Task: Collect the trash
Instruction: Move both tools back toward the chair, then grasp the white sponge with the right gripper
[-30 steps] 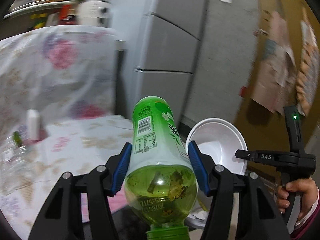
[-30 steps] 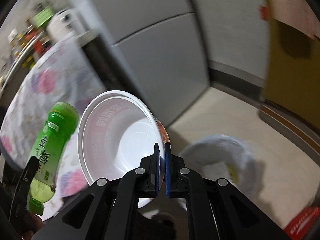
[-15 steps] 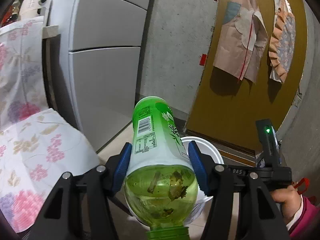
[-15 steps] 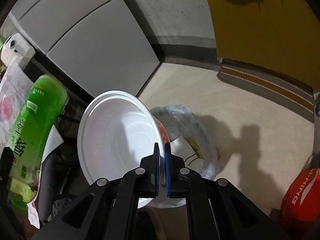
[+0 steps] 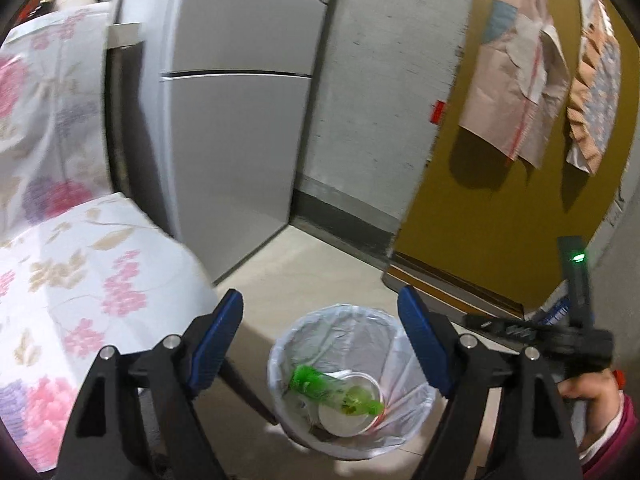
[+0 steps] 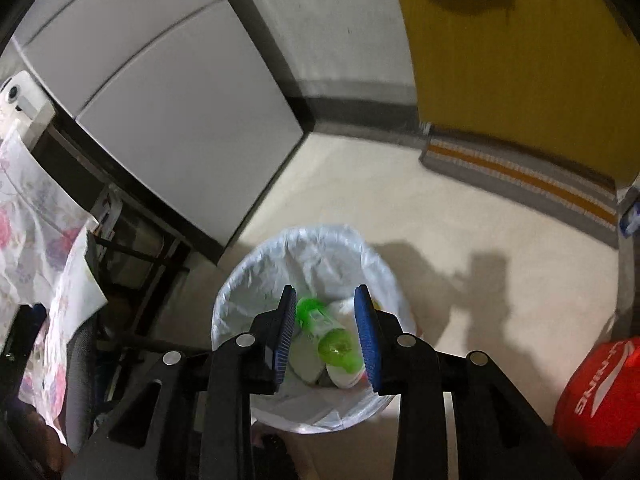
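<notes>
A round bin lined with a white plastic bag point(image 5: 394, 324) point(image 6: 320, 248) stands on the floor below both grippers. Inside it lies the green bottle point(image 5: 320, 385) point(image 6: 330, 334), on its side across the white bowl point(image 5: 344, 418) point(image 6: 348, 376). My left gripper point(image 5: 320, 314) hangs above the bin, its jaws opening wide with nothing between the blue pads. My right gripper point(image 6: 326, 322) is also over the bin, jaws opening and holding nothing. In the left wrist view the right tool point(image 5: 576, 320) shows at the right, gripped by a hand point(image 5: 588, 392).
A grey fridge point(image 5: 236, 120) point(image 6: 160, 92) stands behind the bin. A floral tablecloth point(image 5: 80, 272) point(image 6: 36, 216) hangs at the left. A yellow door point(image 5: 500, 200) with a striped mat point(image 6: 516, 172) is at the right, and a red bag point(image 6: 600, 392) sits on the floor.
Both grippers swung away from the table and came over the bin. The left jaws let go of the green bottle and the right jaws let go of the white bowl; both now lie in the bin.
</notes>
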`<state>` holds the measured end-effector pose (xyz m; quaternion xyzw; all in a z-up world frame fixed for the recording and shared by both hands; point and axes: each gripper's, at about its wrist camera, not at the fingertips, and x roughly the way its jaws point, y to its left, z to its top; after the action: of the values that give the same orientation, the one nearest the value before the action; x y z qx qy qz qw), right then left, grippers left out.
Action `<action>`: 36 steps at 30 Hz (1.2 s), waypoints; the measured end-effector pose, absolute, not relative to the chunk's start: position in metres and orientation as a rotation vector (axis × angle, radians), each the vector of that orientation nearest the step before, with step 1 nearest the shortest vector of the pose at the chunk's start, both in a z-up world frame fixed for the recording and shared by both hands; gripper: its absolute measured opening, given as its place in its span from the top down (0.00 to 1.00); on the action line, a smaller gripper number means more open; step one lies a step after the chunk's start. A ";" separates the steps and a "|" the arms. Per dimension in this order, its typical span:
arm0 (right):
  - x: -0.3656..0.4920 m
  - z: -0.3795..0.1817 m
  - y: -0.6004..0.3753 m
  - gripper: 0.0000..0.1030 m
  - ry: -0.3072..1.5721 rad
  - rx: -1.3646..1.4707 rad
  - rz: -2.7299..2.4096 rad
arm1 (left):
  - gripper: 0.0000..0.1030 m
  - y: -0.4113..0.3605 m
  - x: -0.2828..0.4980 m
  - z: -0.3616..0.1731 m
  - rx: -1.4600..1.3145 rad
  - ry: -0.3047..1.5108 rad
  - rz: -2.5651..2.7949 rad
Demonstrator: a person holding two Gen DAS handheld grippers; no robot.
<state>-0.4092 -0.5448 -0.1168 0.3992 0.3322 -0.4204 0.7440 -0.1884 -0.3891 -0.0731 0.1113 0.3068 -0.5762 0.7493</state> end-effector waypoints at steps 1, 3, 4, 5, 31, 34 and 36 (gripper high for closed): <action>-0.408 -0.107 -0.541 0.68 0.712 0.850 -0.914 | 0.25 -0.382 -0.183 -0.071 0.236 0.670 -1.241; -0.402 -0.093 -0.539 0.68 0.678 0.824 -0.886 | 0.24 -0.369 -0.176 -0.067 0.224 0.664 -1.210; -0.397 -0.082 -0.533 0.69 0.654 0.802 -0.857 | 0.24 -0.363 -0.173 -0.064 0.222 0.660 -1.189; -0.394 -0.075 -0.531 0.69 0.641 0.786 -0.835 | 0.24 -0.354 -0.169 -0.061 0.216 0.655 -1.173; -0.074 0.010 -0.312 0.44 0.660 0.231 -0.071 | 0.21 -0.059 0.006 -0.022 -0.022 0.685 -0.344; -0.029 0.006 -0.295 0.44 0.676 0.199 -0.022 | 0.18 -0.043 0.032 -0.019 -0.028 0.676 -0.272; -0.003 0.001 -0.286 0.44 0.687 0.192 -0.003 | 0.16 -0.037 0.045 -0.020 -0.032 0.678 -0.249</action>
<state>-0.0028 -0.2856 0.0013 0.0941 0.3360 -0.0014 0.9371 0.0451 -0.0366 -0.0195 -0.0156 0.3316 -0.1216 0.9354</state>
